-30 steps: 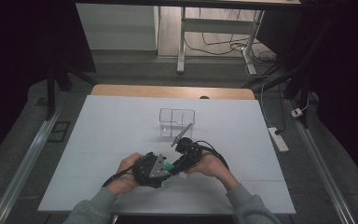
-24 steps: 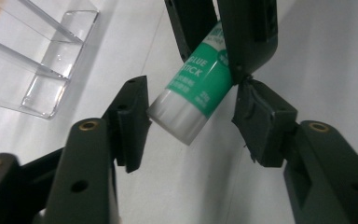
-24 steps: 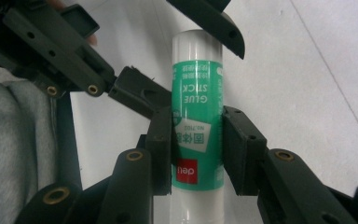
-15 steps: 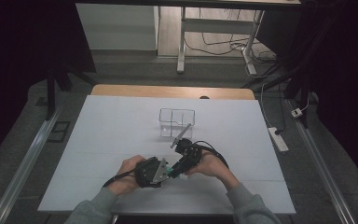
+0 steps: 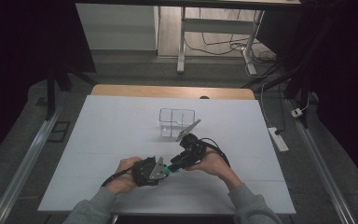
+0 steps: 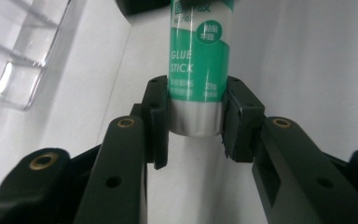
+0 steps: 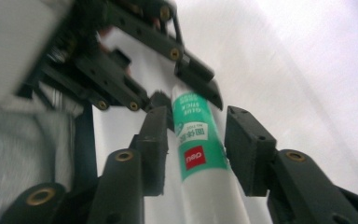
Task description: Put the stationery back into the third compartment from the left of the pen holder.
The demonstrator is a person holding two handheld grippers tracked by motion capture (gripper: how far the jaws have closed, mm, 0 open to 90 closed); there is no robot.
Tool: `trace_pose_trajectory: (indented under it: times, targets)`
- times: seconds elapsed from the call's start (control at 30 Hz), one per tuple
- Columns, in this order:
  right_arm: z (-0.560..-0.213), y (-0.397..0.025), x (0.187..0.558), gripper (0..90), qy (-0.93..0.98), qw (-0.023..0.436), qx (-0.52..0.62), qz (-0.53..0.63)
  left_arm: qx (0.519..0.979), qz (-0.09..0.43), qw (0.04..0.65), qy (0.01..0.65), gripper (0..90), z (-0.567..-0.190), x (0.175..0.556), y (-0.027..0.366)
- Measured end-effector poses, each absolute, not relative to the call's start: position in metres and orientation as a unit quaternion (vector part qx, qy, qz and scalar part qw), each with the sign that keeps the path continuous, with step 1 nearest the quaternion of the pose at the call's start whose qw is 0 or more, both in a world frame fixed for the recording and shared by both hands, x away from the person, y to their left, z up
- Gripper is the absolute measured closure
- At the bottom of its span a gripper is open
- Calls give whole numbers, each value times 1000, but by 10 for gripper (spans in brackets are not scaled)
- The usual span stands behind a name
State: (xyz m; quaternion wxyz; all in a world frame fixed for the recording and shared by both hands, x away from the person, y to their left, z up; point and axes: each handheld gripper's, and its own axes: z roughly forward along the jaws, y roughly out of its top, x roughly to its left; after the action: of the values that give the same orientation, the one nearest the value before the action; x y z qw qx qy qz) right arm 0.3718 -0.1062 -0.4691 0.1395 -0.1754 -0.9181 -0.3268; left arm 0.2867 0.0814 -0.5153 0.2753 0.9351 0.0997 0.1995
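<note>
Left gripper (image 6: 196, 123) clamps the glue stick (image 6: 198, 60) base; right gripper (image 7: 196, 151), jaws parted around it, apparently receives a handover.

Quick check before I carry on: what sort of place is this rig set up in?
Probably a lab or recording workspace, not a home: a bare white table under a fixed camera, a power strip and loose cables on the grey floor, and dark curtain-like surrounds.

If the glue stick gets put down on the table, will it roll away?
Probably, if laid sideways: the glue stick is a smooth round tube. It looks stiff, since the left hand-held gripper clamps it without denting. Standing on its flat end, it might tip.
</note>
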Motion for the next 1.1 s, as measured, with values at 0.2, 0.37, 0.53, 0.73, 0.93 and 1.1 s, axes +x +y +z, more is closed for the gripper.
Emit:
trace_pose_trajectory:
  times: [0.2,0.37,0.53,0.73,0.93,1.1]
  targets:
    - [-457,-123,372,465,-894,73,-187,-401,922,199,299,143,653,-512,293,93]
    - [-451,-134,369,435,-870,24,-189,-454,909,192,323,184,653,-509,300,106]
    - [-449,-141,368,420,-857,4,-195,-476,895,188,341,216,652,-507,305,116]
    - [-451,-147,367,420,-846,-14,-209,-491,876,188,368,249,653,-504,309,126]
    - [-453,-147,366,422,-838,-24,-214,-502,859,191,394,265,653,-501,308,130]
    - [-455,-145,365,425,-836,-29,-213,-505,856,191,398,267,652,-500,308,130]
